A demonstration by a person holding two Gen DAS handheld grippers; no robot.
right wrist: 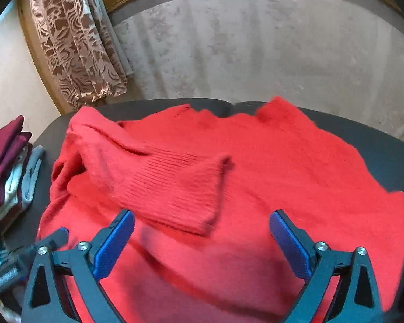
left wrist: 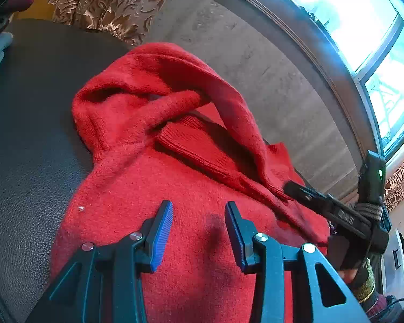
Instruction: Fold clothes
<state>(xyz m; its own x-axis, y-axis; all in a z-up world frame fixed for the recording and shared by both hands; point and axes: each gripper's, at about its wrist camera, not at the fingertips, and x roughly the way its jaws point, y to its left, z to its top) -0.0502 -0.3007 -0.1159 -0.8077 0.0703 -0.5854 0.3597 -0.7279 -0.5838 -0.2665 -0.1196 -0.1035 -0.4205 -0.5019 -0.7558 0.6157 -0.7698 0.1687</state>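
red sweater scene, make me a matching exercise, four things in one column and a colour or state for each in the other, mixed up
Things:
1. red sweater
2. sleeve cuff
3. pile of clothes
4. right gripper

States:
a. open, holding nothing
b. stacked at the left edge of the table
c. spread over the dark table
d. ribbed, folded across the sweater's body

Pairs: 1-c, 2-d, 3-b, 4-a
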